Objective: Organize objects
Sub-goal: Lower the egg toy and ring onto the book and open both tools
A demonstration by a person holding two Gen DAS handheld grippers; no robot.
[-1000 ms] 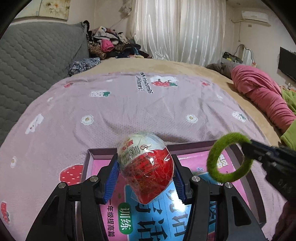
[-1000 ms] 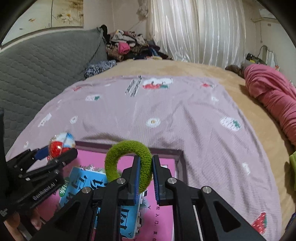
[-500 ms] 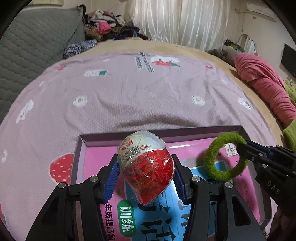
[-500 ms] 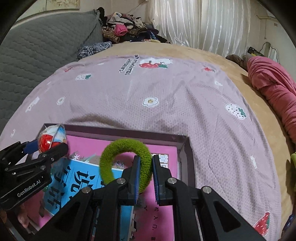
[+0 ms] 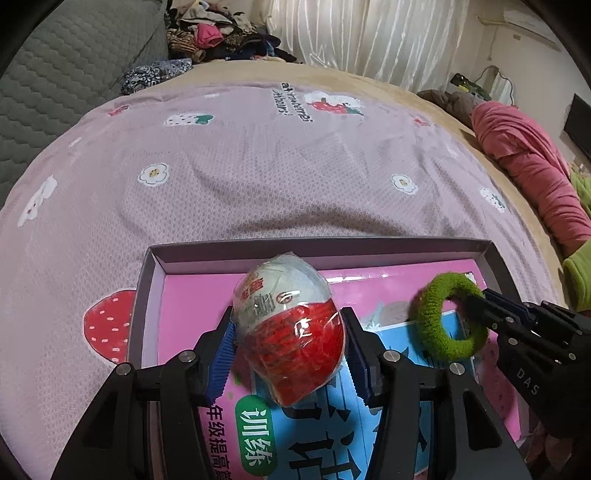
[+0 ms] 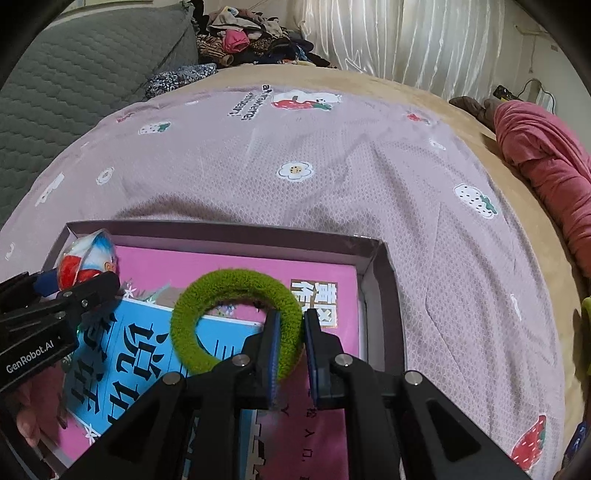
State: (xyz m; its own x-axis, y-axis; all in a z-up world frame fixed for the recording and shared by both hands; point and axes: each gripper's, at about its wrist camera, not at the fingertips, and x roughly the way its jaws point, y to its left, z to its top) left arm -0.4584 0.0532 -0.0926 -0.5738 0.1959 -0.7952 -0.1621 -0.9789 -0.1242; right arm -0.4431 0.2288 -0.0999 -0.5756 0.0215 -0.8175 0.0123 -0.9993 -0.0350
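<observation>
While both tools hang over shallow dark-purple cardboard box on bed, left tool clamps red-and-white plastic-wrapped egg-shaped toy; right tool pinches fuzzy green hair-tie ring. Box lies on mauve strawberry-print blanket, holds pink and blue printed booklets. Grey quilted headboard left, clothes pile and white curtains behind, pink bedding right.

The left gripper bears "GenRobot.AI" in white on its side. The right gripper shows "DAS". A green oval on the blue book reads "训练", with "年级提高" beside it. The bedsheet carries small English print, too warped to read.
</observation>
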